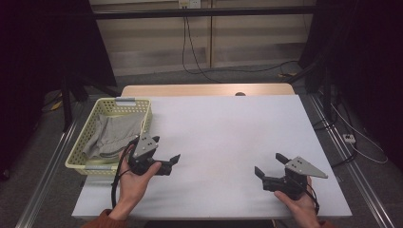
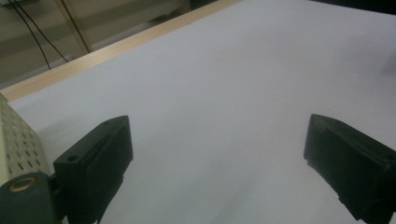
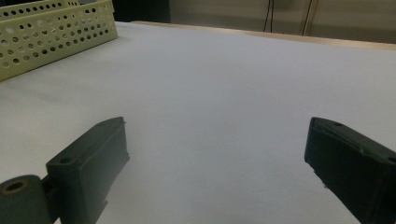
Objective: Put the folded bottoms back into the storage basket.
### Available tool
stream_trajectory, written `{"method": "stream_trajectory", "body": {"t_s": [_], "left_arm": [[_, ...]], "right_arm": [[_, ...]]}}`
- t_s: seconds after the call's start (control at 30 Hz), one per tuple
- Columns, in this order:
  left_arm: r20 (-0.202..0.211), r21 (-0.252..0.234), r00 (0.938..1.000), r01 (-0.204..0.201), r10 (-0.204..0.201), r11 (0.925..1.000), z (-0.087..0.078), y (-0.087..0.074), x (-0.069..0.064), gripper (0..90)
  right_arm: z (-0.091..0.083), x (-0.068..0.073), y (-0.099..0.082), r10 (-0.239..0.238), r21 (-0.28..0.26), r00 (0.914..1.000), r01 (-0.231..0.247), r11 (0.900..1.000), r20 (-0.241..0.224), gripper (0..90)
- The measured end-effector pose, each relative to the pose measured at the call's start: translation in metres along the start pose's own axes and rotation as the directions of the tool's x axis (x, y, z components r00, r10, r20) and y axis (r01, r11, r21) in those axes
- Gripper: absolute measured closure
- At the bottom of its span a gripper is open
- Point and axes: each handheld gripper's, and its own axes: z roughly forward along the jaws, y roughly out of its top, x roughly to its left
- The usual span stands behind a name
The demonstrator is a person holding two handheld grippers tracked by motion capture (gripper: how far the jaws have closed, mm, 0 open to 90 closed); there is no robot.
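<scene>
Overhead, the grey cloth (image 1: 111, 134) lies crumpled in the perforated yellow basket (image 1: 142, 124); soft fabric may snag on the rim when lifted. Left gripper (image 1: 172, 162) sits just beside the basket, jaws apart; right gripper (image 1: 269, 165) well apart, jaws spread.

Left gripper view: rigid black jaws over the matte white table (image 2: 224, 93).

Right gripper view: holed plastic wall at far left.

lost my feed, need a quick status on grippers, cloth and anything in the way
Left gripper open, beside basket. Right gripper open, over bare table. Grey cloth in basket, untouched. Nothing in the way.
</scene>
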Motion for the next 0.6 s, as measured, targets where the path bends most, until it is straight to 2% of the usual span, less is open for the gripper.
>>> {"method": "stream_trajectory", "body": {"t_s": [0.37,0.5,0.6], "left_arm": [[0.034,0.003,0.9989,0.031,-0.031,0.9995,0.009,-0.018,-0.005,8.0],[0.018,0.011,0.9988,0.045,-0.045,0.999,0.01,-0.028,-0.005,8.0],[-0.002,0.024,0.9998,0.019,-0.019,0.9995,0.011,-0.033,-0.007,8.1]], "right_arm": [[0.0,0.0,0.0,0.003,-0.001,1.0,-0.003,1.0,-0.001,5.8],[0.0,0.0,0.0,0.003,-0.002,1.0,-0.003,1.0,-0.001,5.8],[0.0,0.001,0.0,0.002,-0.001,1.0,-0.002,1.0,-0.001,5.7]]}}
